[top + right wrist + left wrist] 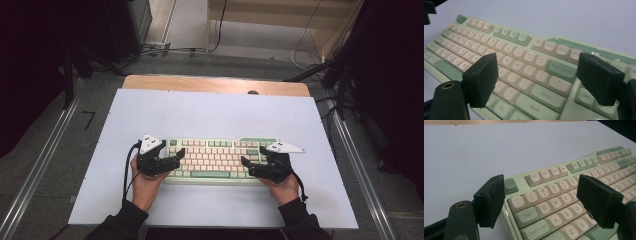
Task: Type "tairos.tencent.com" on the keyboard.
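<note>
Though between tools (181, 158), keyboard (215, 159) ungripped

Each hand carries a black tool. The left tool (175, 159) and the right tool (246, 165) are boxy and matt black, each topped by a pale grey three-cornered plate dotted with small dark holes. A black cable trails from each tool back along the wrist. Both sleeves are dark, reaching to the wrists. Seen close in the left gripper view, the fingers (491, 201) are thick, square-cut black blocks with slightly frayed edges, mounted on dark arms; a brass-ringed hole sits in the left arm.
</note>
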Tool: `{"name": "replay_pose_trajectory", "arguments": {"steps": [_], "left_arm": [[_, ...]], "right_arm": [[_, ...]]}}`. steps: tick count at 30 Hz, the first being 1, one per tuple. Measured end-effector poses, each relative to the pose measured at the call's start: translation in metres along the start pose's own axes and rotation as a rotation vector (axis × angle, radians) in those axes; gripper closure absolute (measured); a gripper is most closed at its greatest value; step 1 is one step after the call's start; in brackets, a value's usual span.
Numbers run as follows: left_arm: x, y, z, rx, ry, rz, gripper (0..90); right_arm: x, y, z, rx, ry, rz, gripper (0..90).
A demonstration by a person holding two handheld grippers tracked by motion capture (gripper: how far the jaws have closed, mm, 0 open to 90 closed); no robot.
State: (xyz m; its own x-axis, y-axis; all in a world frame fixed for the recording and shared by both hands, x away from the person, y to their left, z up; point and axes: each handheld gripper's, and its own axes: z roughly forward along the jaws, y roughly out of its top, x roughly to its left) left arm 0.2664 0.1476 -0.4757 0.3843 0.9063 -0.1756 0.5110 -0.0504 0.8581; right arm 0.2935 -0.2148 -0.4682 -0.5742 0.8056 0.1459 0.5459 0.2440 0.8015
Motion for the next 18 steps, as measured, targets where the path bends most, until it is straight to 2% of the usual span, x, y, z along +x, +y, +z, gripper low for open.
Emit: {"name": "replay_pose_trajectory", "arguments": {"steps": [8, 18], "left_arm": [[0.0, -0.004, -0.008, -0.002, 0.009, -0.001, 19.5], [0.017, -0.015, -0.03, 0.007, 0.033, -0.037, 18.3]], "right_arm": [[-0.019, -0.007, -0.013, -0.021, -0.043, 0.031, 15.9], [-0.044, -0.018, -0.035, -0.038, -0.094, 0.074, 16.1]]}}
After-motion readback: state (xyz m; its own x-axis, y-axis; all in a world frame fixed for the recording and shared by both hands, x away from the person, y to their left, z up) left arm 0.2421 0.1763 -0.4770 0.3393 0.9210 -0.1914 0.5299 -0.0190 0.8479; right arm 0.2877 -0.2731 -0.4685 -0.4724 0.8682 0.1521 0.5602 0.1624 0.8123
